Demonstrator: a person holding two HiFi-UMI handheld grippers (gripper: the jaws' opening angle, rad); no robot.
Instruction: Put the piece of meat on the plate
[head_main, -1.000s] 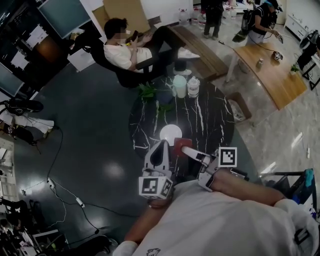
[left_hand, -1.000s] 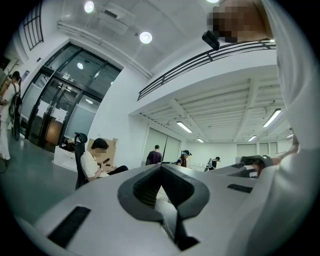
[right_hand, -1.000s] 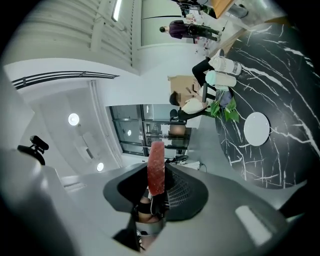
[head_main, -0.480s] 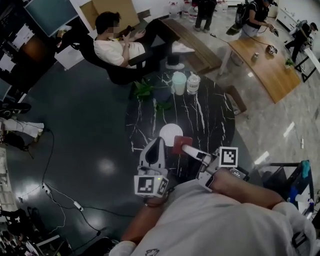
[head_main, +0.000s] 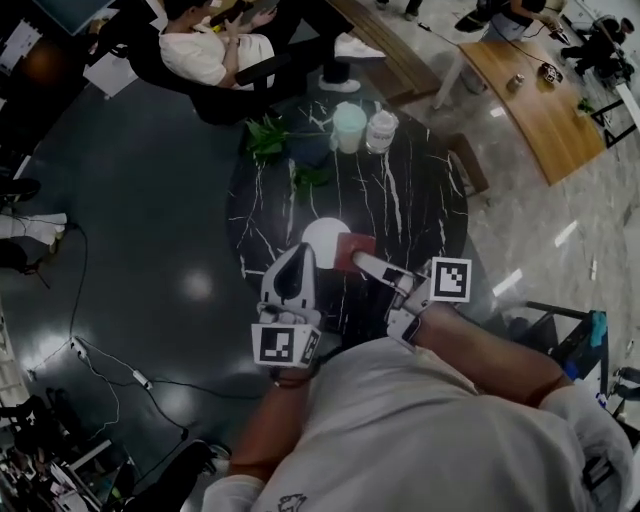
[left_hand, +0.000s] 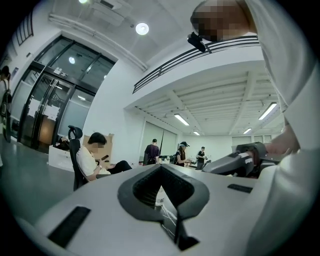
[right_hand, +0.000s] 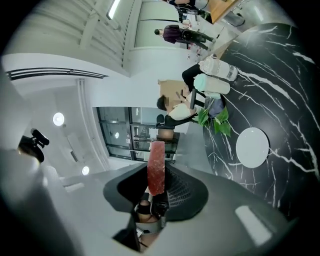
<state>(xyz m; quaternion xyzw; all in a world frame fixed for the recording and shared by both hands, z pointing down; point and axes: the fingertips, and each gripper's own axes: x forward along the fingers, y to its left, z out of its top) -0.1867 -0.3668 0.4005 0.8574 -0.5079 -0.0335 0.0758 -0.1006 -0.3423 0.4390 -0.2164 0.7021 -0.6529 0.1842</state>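
Right gripper (head_main: 365, 262), centre frame: part-closed jaws are pinching meat (right_hand: 156, 167) by one end, beside plate (head_main: 322, 238); slab is risking slipping off-rim. Left gripper (head_main: 298, 254): closed, empty.

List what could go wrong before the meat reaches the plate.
1. The right gripper pinches only one end of the meat, so the slab could slip out before release.
2. The left gripper appears close beside the plate. A bump could shift it.
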